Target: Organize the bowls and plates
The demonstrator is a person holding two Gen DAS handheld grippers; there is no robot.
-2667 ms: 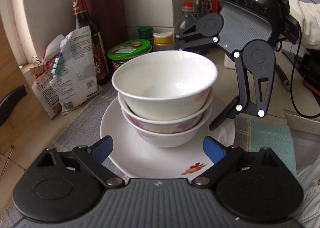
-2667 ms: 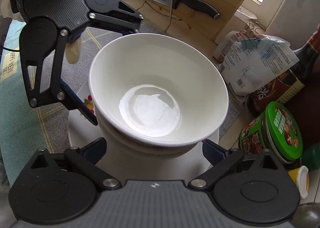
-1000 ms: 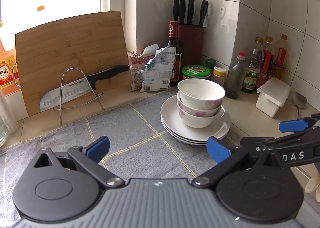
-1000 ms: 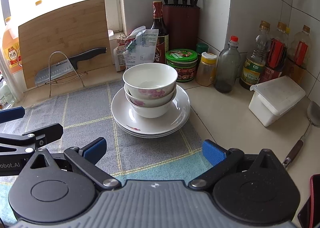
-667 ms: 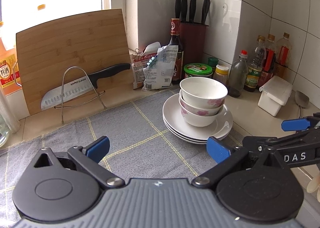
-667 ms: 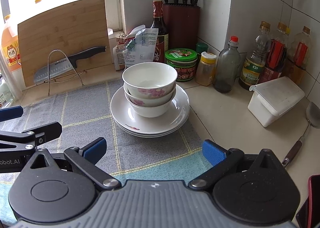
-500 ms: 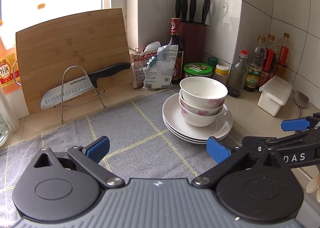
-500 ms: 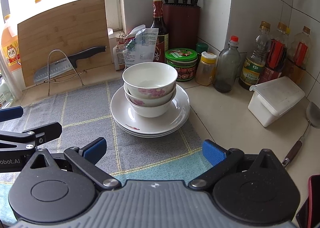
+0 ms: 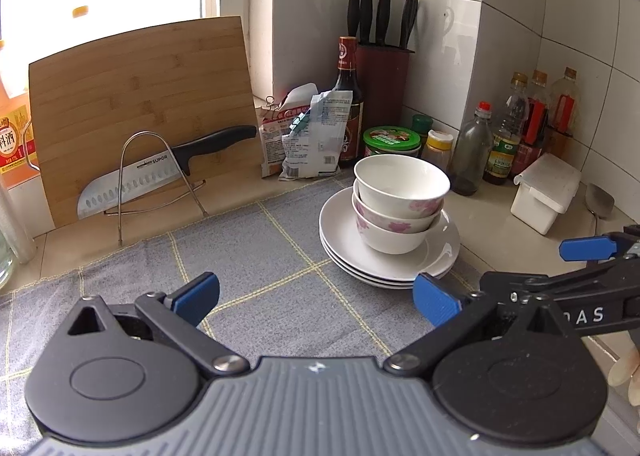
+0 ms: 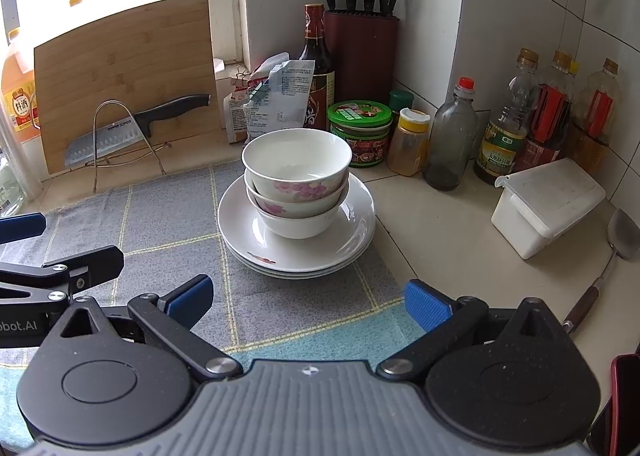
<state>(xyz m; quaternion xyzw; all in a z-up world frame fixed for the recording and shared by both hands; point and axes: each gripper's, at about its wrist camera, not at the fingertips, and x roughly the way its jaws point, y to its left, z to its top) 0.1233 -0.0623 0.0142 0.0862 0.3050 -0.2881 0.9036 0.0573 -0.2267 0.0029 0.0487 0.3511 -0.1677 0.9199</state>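
Three white bowls (image 9: 400, 191) (image 10: 297, 171) with pink flowers sit nested on a stack of white plates (image 9: 344, 244) (image 10: 240, 228), which rests on the right part of a grey checked cloth (image 9: 256, 252) (image 10: 160, 215). My left gripper (image 9: 316, 298) hangs open over the cloth, well short of the stack and to its left, holding nothing. My right gripper (image 10: 306, 306) is open too, drawn back in front of the stack with empty fingers. Each gripper shows at the edge of the other's view.
A bamboo cutting board (image 9: 136, 103) and a knife on a wire stand (image 9: 160, 175) lean at the back left. Snack bags, a soy bottle, a knife block (image 10: 360, 51), jars and oil bottles line the wall. A white lidded box (image 10: 548, 203) and a spatula (image 10: 616, 240) lie right.
2.7 s ago both grippers were close around the bowl stack; both have since pulled back, open and empty. Over the last second they have barely moved.
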